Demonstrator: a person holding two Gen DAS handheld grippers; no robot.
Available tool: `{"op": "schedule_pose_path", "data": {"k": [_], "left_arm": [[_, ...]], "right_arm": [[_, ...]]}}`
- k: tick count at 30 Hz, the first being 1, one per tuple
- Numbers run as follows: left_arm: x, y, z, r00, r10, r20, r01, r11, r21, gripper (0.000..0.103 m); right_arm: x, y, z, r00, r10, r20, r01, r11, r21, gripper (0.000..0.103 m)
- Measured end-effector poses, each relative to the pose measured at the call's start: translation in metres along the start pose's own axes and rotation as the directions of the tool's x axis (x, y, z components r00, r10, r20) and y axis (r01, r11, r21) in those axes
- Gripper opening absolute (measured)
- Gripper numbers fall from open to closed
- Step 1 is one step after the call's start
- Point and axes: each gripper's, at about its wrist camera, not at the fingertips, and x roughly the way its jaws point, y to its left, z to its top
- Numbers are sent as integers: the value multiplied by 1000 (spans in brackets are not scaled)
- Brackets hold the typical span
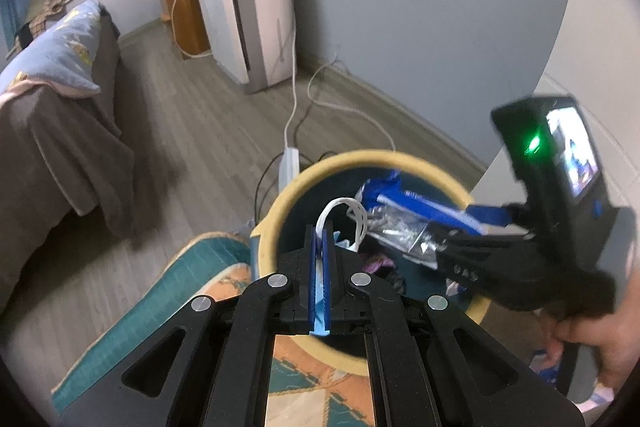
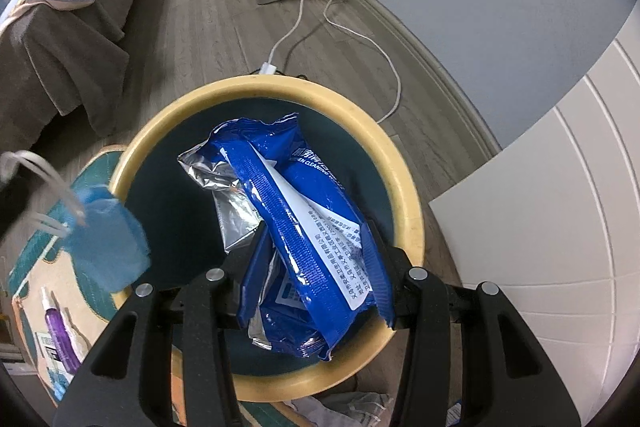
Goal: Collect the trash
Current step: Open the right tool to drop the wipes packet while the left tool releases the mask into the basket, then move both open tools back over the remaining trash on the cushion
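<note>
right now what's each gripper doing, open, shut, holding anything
Left gripper: shut on the blue face mask.
Right gripper: shut on the blue wipes packet, over the trash bin.

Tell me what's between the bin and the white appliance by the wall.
A power strip with cords on bare floor, behind the bin; left wrist view shows it.

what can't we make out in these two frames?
- Bin contents: right wrist view, blue wipes packet in the right gripper covers the inside.
- Face mask: motion-blurred in the right view; in the left view the left gripper hides most of it.
- Purple spray bottle: label too small.
</note>
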Motion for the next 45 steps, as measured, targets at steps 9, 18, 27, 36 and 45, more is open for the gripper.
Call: {"op": "schedule_pose_path", "data": {"k": [9, 18, 27, 36, 45], "left_arm": [[-1, 20, -5, 1000, 0, 1, 0, 998, -60, 20], [-9, 33, -11, 999, 36, 31, -33, 995, -89, 84], [-27, 61, -39, 995, 99, 29, -93, 981, -168, 95], [-67, 95, -72, 986, 163, 31, -150, 956, -253, 96], [-124, 119, -107, 968, 250, 28, -231, 928, -291, 97]], "right_arm": [[-2, 18, 3, 995, 99, 25, -97, 994, -44, 51], [-11, 19, 8, 993, 93, 75, -91, 995, -30, 82], [-16, 26, 5, 993, 96, 76, -92, 994, -51, 97], [-34, 43, -1, 989, 110, 96, -97, 986, -136, 97], [-95, 64, -8, 959, 190, 211, -168, 979, -117, 97]]}}
